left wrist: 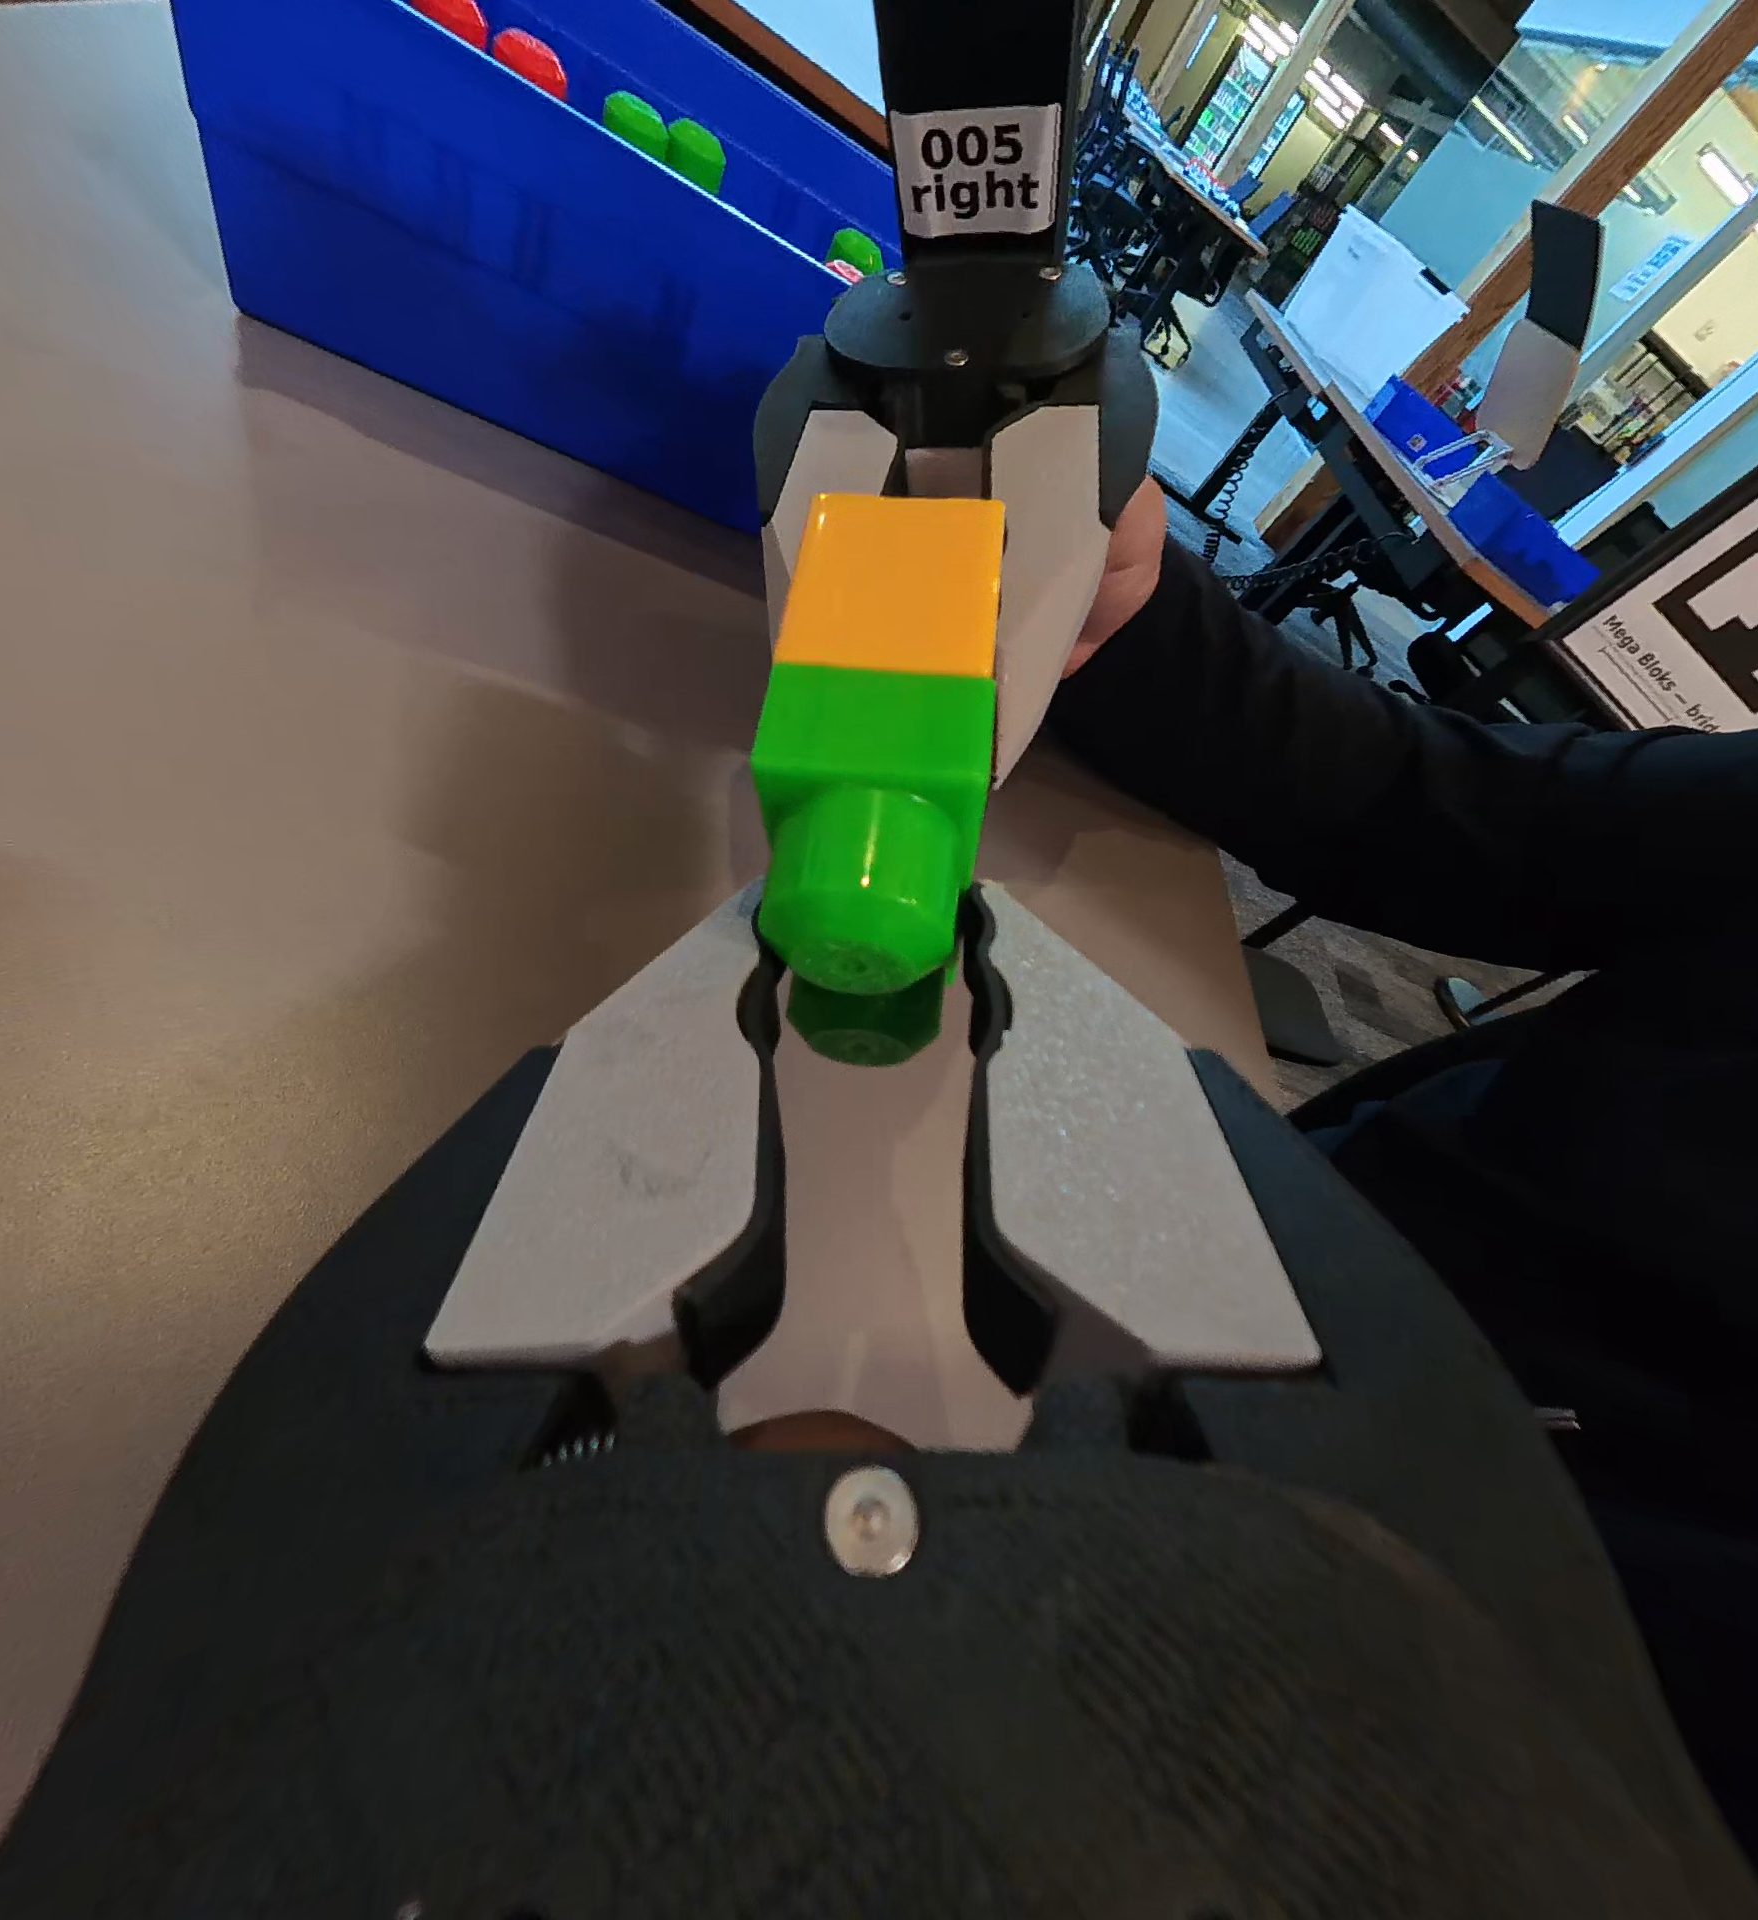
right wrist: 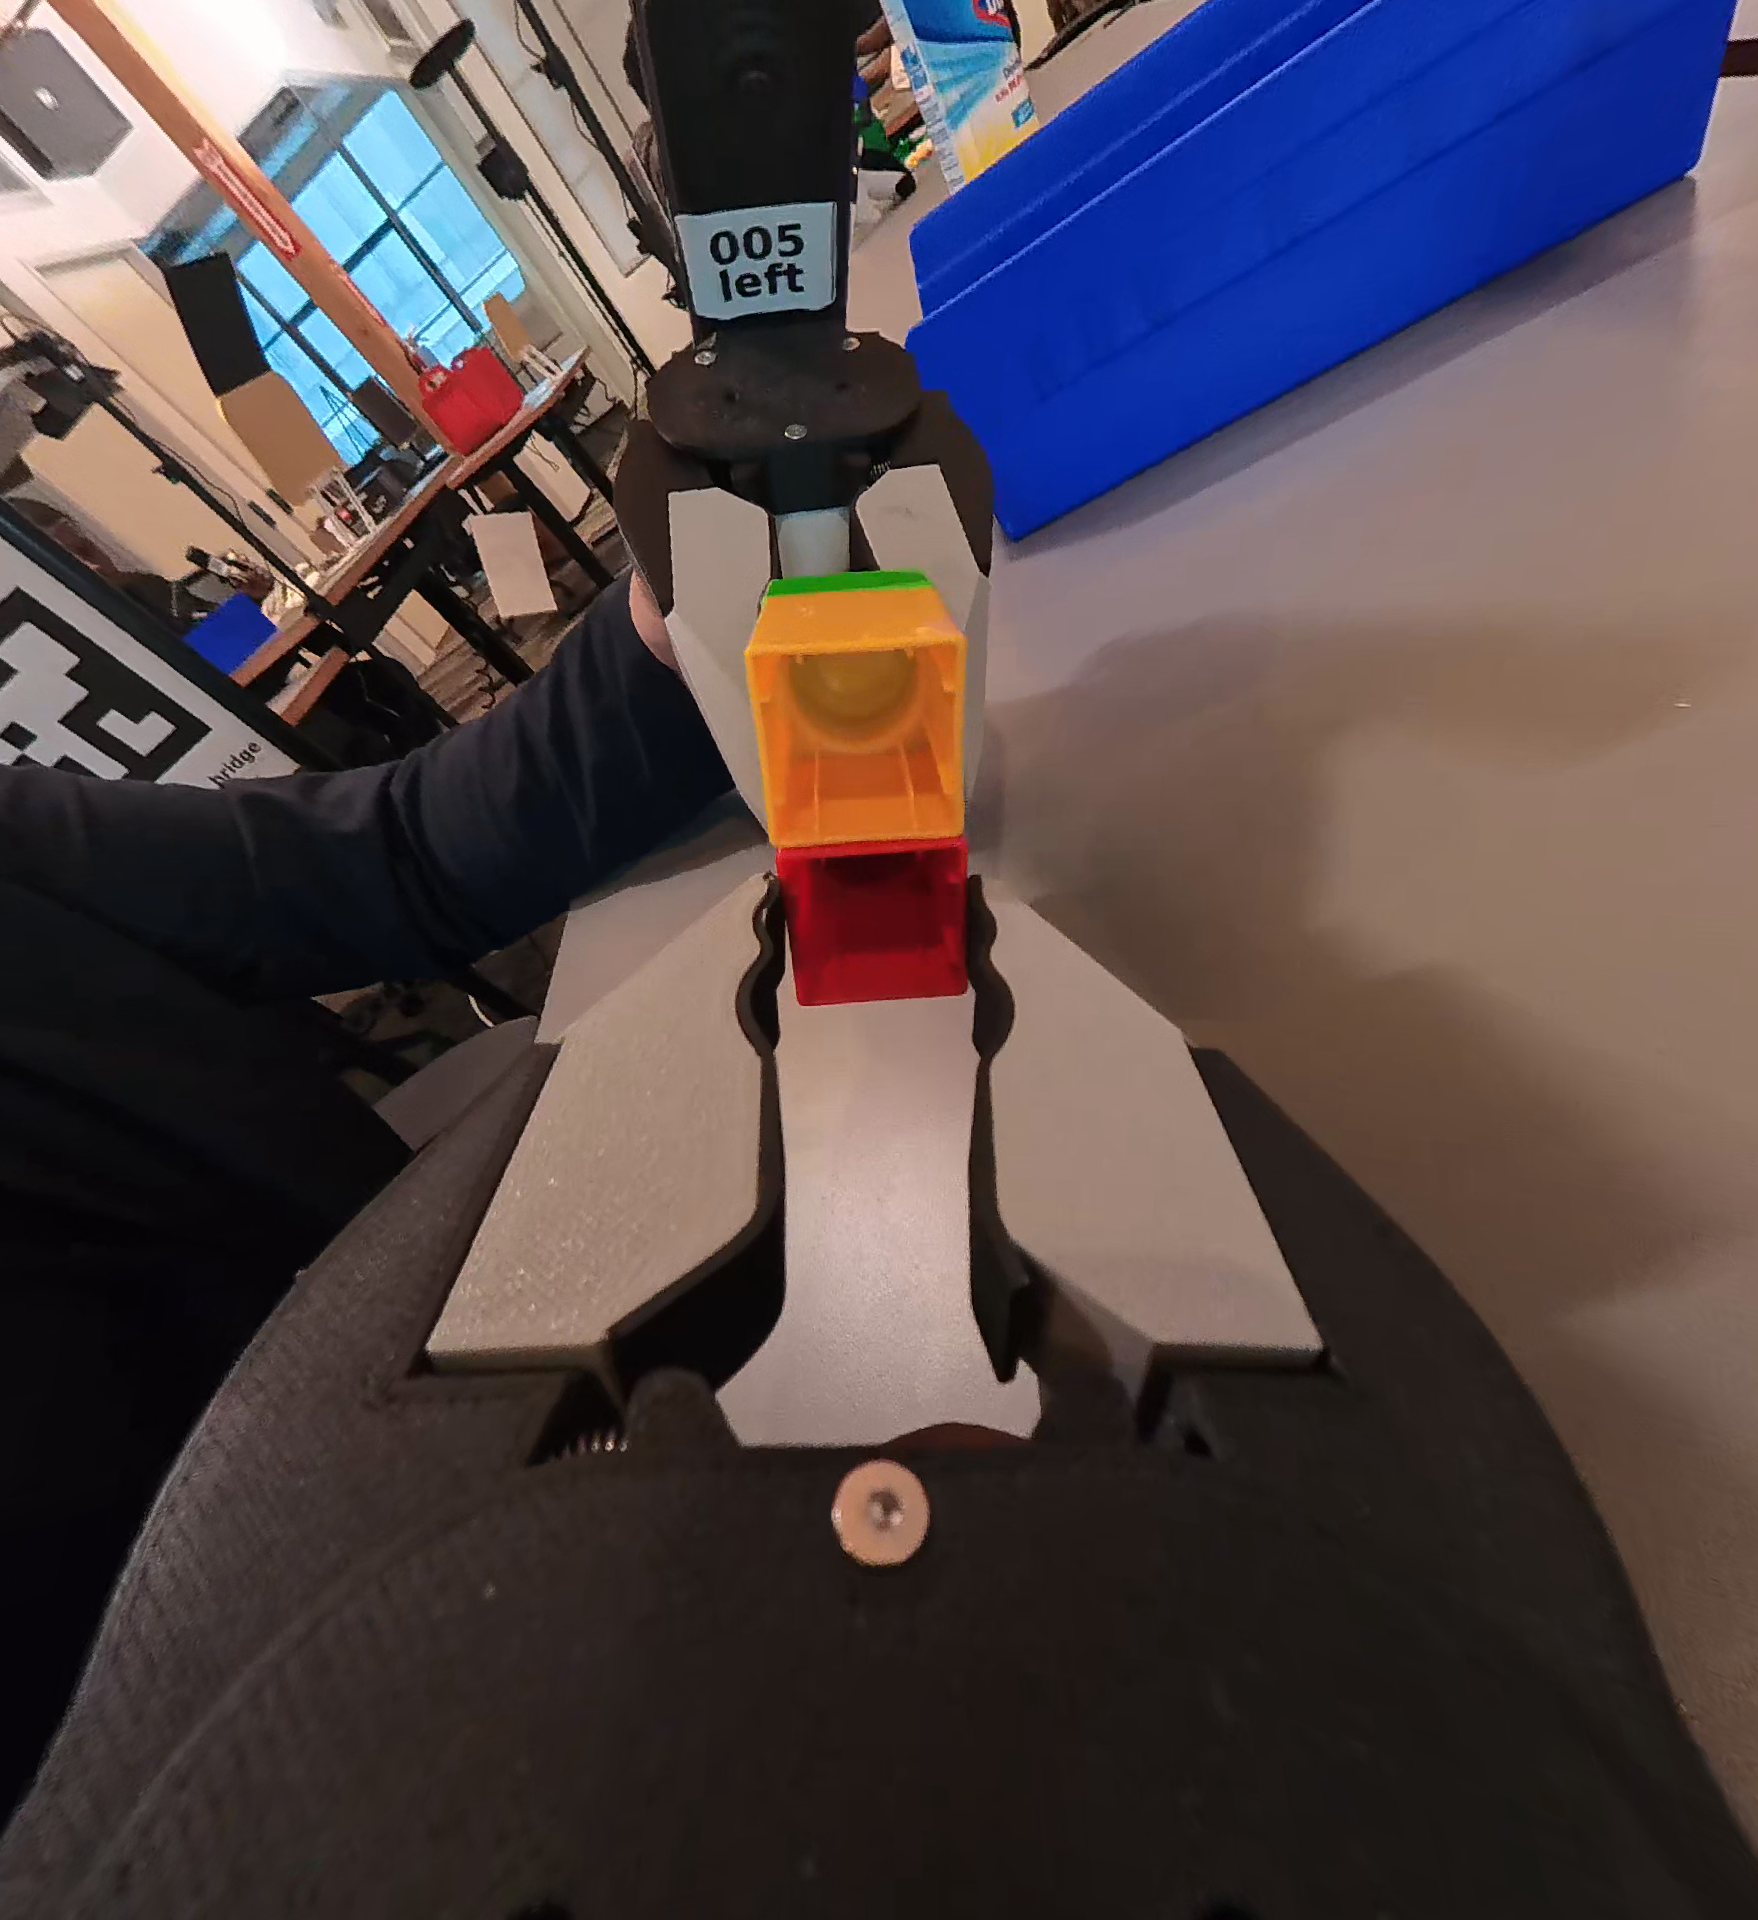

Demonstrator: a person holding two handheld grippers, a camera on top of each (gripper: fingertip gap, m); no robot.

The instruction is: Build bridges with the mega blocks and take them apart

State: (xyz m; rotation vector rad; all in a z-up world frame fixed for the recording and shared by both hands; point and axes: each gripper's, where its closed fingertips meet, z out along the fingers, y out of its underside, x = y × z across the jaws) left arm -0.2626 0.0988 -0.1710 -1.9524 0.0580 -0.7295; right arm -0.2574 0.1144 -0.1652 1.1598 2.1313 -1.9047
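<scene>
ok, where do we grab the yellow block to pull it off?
Grip the yellow block across its two flat side walls, approaching from its open hollow end. Its stud end is seated in the green block, and the red block abuts another face.

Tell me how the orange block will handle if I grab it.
The orange block shows a hollow, open underside, so it is likely light yet stiff. Its glossy faces may slip under a loose grip. Being flat-sided, it probably won't roll.
</scene>
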